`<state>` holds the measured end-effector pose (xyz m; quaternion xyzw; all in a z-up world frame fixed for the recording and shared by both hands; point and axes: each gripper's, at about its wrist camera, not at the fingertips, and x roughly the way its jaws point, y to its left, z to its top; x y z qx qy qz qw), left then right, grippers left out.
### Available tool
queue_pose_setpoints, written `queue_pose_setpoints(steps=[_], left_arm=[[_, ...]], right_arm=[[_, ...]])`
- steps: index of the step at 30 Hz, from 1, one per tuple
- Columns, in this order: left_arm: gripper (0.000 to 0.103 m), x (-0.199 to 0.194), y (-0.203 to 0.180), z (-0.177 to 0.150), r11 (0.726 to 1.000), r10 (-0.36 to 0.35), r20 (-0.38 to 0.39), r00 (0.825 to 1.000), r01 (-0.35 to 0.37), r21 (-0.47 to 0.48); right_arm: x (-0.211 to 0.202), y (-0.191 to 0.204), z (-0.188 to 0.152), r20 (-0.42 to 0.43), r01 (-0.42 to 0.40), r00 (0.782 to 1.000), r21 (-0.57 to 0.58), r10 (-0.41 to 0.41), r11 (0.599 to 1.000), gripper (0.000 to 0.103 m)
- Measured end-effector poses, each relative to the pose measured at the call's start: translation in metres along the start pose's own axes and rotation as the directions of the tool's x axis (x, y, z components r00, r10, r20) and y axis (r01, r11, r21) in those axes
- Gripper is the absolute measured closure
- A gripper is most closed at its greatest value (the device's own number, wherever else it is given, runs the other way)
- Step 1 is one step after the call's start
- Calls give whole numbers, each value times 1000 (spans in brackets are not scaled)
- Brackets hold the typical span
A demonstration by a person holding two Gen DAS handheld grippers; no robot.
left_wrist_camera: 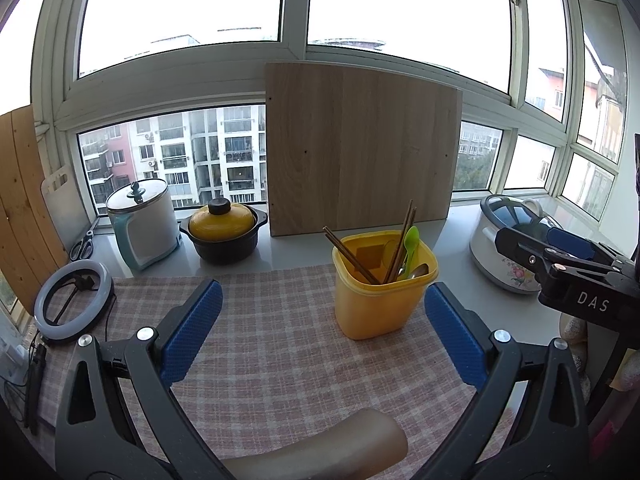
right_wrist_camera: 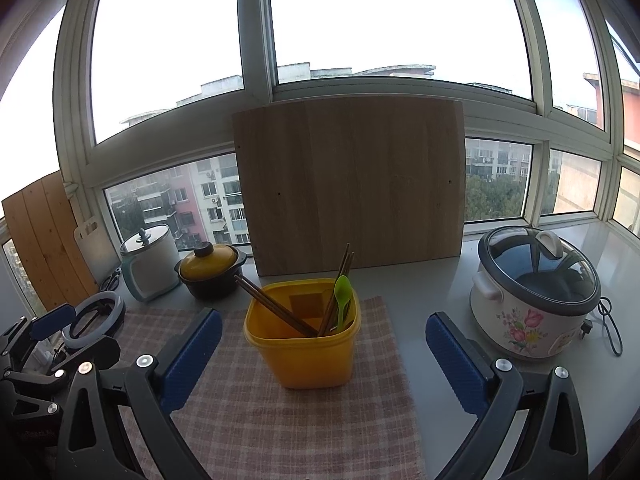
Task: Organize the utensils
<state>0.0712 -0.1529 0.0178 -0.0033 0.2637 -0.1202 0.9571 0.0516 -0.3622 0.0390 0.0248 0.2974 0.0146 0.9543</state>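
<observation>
A glossy yellow plastic holder (right_wrist_camera: pixel 306 340) stands on woven checked cloth (right_wrist_camera: pixel 288 420) before a matt wooden board (right_wrist_camera: pixel 352 180).

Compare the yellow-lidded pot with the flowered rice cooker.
The yellow-lidded pot is black and squat, left of the wooden board; the flowered rice cooker is white, taller, and right of it. The pot's lid is opaque yellow, the cooker's is glass. Both stand closed on the counter.

free: checked cloth (right_wrist_camera: pixel 288 412) foreground | obstacle: yellow holder (right_wrist_camera: pixel 306 344) centre | behind: wooden board (right_wrist_camera: pixel 352 184)
</observation>
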Motion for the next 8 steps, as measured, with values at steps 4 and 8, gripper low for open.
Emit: queue_pose_setpoints(steps=[4,8], left_arm=[[0,-2,2,0,1000,8,6,1000,-8,4],[0,-1,5,0,1000,10,0,1000,-10,2]], right_arm=[[0,2,-1,-5,-3,1000,-1,3,1000,0],[0,4,-1,-8,-2,1000,-5,2,1000,0]])
